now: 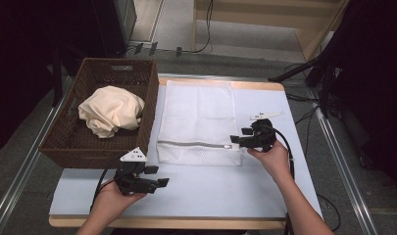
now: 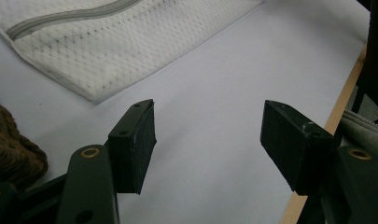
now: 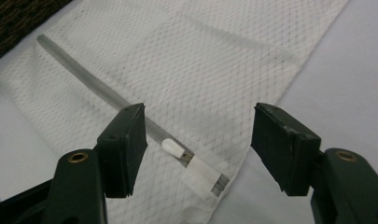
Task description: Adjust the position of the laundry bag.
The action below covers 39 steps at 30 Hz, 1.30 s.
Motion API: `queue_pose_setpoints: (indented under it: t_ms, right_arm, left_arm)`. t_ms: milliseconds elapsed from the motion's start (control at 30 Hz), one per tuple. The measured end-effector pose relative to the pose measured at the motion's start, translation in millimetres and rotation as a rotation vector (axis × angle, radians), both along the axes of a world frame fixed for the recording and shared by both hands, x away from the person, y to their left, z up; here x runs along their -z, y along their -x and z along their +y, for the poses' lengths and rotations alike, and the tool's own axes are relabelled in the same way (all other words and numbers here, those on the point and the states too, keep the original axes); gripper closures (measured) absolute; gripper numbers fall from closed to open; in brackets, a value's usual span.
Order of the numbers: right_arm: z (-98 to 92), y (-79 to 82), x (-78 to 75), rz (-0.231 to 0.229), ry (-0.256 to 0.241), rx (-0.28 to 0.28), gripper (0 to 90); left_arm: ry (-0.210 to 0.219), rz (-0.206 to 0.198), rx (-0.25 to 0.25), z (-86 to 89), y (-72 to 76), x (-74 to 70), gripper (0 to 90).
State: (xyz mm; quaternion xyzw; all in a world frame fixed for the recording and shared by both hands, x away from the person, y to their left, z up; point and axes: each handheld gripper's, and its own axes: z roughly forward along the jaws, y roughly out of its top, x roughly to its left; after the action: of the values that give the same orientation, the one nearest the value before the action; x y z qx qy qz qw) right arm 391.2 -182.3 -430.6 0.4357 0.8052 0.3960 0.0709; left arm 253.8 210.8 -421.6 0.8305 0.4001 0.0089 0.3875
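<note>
The right hand-held gripper (image 3: pixel 198 140) hangs with jaws spread, the white zipper pull (image 3: pixel 173 148) between them and just below, at the near right corner of the mesh laundry bag (image 1: pixel 198 112). The left hand-held gripper (image 2: pixel 207 135), also spread, hovers over bare bench (image 1: pixel 220 191), the bag's corner just ahead.

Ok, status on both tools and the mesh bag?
Right tool open, poised over zipper pull. Left tool open, over bare table. Mesh bag flat, zipped shut. Nothing blocking.
</note>
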Motion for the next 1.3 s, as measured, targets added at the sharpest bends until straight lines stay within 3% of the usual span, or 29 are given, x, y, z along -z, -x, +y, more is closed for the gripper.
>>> queue_pose_setpoints:
  t_ms: [567,867,933,1133,1300]
  right_arm:
    - [9.9,-35.5,11.5,-0.004,0.040,0.057,38.0]
    - [25.2,-50.1,36.0,0.076,0.121,0.064,41.9]
    - [27.1,-47.9,36.0,0.054,0.141,0.056,46.0]
    - [34.1,-42.5,36.5,0.042,0.132,0.025,67.6]
    - [38.1,-41.0,35.2,0.031,0.181,0.046,86.6]
  left_arm:
    - [-0.008,-0.014,-0.022,5.7,7.0,1.2,36.8]
    - [-0.010,-0.023,-0.029,6.0,7.1,1.9,36.8]
    - [-0.013,-0.021,-0.026,6.6,6.6,1.9,36.8]
    - [-0.018,-0.023,-0.030,6.4,6.6,2.3,36.8]
    - [-0.022,-0.024,-0.031,6.6,6.2,2.8,37.0]
